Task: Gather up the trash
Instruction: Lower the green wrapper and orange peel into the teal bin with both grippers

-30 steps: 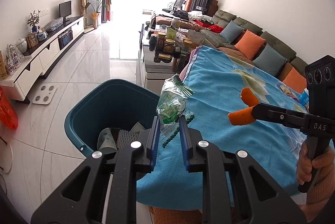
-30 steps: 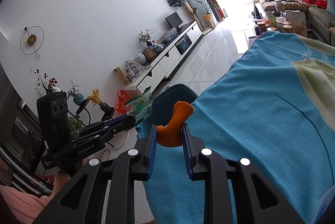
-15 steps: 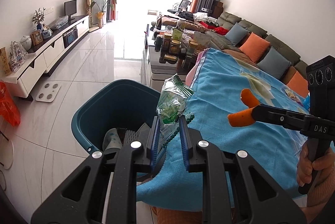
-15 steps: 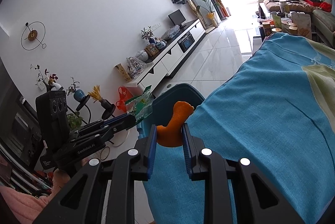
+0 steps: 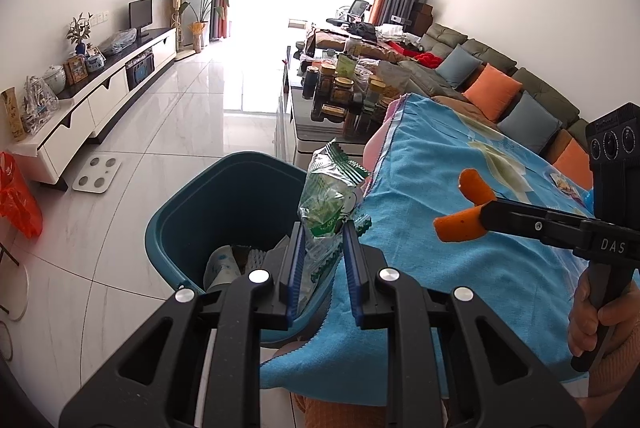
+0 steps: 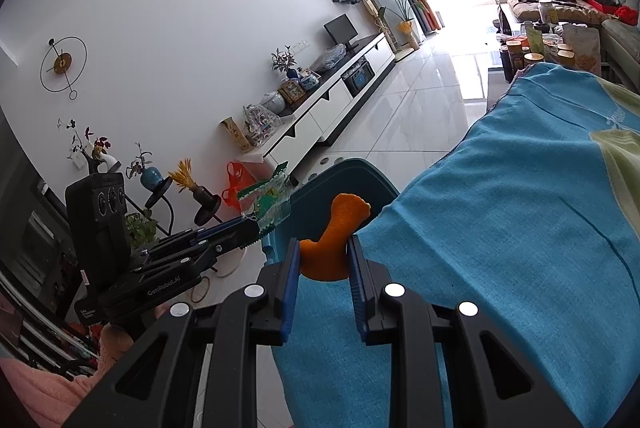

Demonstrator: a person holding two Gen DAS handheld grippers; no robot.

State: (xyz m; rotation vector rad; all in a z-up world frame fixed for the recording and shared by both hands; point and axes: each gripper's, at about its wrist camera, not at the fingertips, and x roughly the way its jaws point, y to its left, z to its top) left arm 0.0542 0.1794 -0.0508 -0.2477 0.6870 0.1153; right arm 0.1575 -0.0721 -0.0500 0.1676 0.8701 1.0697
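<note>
Left wrist view, bottom centre: the left gripper is clamped on a crinkled green-and-clear snack wrapper, which sticks up between the blue pads. Just behind and left of it sits the teal bin, with a paper cup and other scraps in the bottom. To the right, a blue cloth drapes over a table edge, touching the bin's rim. Over that cloth at mid right, the right gripper pinches a curl of orange peel, a hand on its handle at lower right.

Right wrist view confirms it: peel squeezed between the pads at centre, bin rim just beyond, left gripper at mid left with the wrapper. Farther back, jars crowd a low table at centre, a white TV cabinet runs along the left, and a sofa along the upper right.
</note>
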